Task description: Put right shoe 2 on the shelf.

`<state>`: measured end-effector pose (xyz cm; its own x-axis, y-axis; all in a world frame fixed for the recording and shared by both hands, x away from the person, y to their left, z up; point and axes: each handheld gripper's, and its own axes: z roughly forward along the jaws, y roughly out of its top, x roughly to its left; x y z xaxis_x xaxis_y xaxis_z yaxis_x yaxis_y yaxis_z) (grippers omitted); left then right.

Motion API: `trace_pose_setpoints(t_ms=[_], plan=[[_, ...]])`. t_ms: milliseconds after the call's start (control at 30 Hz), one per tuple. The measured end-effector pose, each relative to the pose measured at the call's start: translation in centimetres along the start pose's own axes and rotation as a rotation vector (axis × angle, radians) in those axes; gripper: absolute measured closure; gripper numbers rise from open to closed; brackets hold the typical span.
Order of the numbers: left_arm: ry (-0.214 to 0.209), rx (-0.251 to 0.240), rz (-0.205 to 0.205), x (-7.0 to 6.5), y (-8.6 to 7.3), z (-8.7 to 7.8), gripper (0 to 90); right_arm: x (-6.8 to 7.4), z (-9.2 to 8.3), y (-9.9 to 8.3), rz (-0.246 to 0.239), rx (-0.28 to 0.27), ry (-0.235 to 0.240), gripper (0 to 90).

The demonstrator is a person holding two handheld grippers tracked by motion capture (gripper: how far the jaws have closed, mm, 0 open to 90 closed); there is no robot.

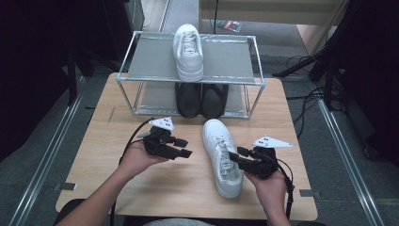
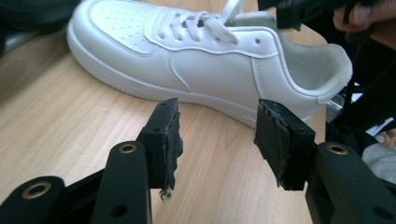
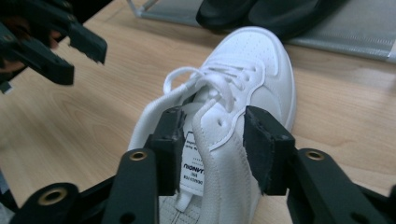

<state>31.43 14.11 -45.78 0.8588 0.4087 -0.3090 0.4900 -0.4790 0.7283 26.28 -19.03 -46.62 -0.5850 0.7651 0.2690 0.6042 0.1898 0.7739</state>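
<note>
Nearest the camera, the white shoe (image 1: 222, 157) lies on the tabletop (image 1: 103, 155) in front of the rack (image 1: 190, 59), whose top shelf already carries its mate (image 1: 188, 52) and whose lower shelf holds two black shoes (image 1: 201, 100), so I judge the pairing half done with this one left to lift up beside the other. On the left, the left gripper (image 1: 184, 147) hangs just beside the shoe's side with jaws spread wide and nothing between them. On the right, the right gripper (image 1: 236, 159) stands wide too, its pads (image 3: 170, 140) straddling the tongue and collar edge without pressing on them.
</note>
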Motion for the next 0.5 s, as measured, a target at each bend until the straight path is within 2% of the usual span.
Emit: trace_pose_setpoints(t_ms=[33, 67, 100, 133, 233, 267, 500], plan=[[0.006, 0.000, 0.000, 0.1, 0.0, -0.1, 50.2, 0.0, 0.0, 0.0, 0.000, 0.000, 0.000, 56.4], [0.009, -0.001, 0.000, 0.3, 0.1, -0.2, 49.5, 0.1, 0.7, -0.4, -0.014, 0.021, -0.029, 54.8], [0.012, -0.006, -0.003, 0.5, 0.1, -0.2, 49.5, 0.1, 0.7, -0.4, -0.014, 0.021, -0.029, 54.8], [0.015, -0.012, -0.008, 0.6, 0.1, -0.2, 49.0, -0.1, 1.3, -0.9, -0.014, 0.031, -0.064, 54.0], [0.018, -0.013, -0.004, 0.9, 0.2, -0.3, 49.0, -0.4, 1.8, -1.2, 0.009, 0.032, -0.070, 51.1], [0.019, -0.015, -0.008, 1.0, 0.2, -0.3, 48.9, -0.5, 2.0, -1.3, 0.019, 0.018, -0.070, 50.4], [0.031, -0.029, -0.007, 1.4, 0.3, -0.4, 46.1, -0.5, 2.8, -1.2, 0.019, 0.017, -0.083, 46.6]])
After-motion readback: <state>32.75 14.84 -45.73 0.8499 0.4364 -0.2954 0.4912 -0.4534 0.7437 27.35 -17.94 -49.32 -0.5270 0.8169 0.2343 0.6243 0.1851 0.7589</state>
